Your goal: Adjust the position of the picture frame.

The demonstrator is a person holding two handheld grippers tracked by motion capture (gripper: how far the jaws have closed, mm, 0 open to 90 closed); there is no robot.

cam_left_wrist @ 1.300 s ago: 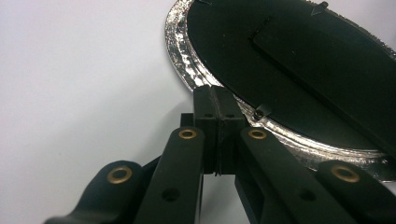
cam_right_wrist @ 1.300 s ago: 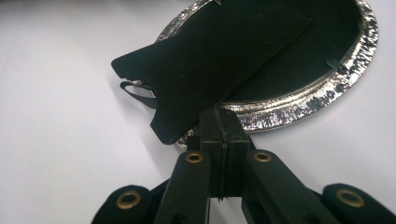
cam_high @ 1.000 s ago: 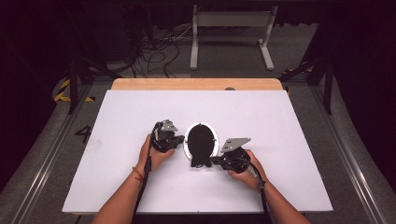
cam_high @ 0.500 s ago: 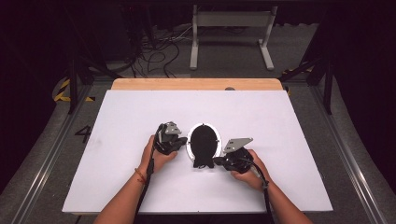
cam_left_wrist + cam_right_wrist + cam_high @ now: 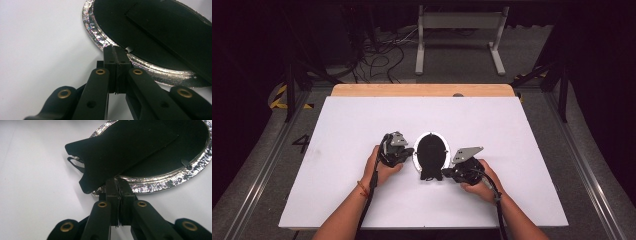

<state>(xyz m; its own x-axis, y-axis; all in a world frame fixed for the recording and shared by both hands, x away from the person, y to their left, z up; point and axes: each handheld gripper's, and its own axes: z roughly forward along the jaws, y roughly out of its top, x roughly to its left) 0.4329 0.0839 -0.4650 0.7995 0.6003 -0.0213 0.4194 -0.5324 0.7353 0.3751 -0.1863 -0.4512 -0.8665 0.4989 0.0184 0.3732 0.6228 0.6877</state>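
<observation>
While I hold a gripper in each hand, an oval frame (image 5: 430,156) lies face down near the middle of the table (image 5: 512,130), between my two grippers. Its silver rim (image 5: 100,41) shows around a black back panel (image 5: 155,32), and a black stand flap (image 5: 120,152) lifts off that back, with its free end pointing toward me.

My left gripper (image 5: 398,150) sits just at the frame's left side. In the left gripper view its jaws are pressed tight together, the tips against the rim where the back panel meets it. I can't tell from that angle whether they pinch the panel's edge or only touch it.

My right gripper (image 5: 457,172) is at the frame's lower right. Its jaws are also closed narrow, the tips under the flap's raised edge and right against the rim. A thin sliver of something seems caught between the pads, but the view is too dark there to say what.

My left hand (image 5: 382,167) and right hand (image 5: 479,180) both rest low on the table, forearms coming in from the near edge.
</observation>
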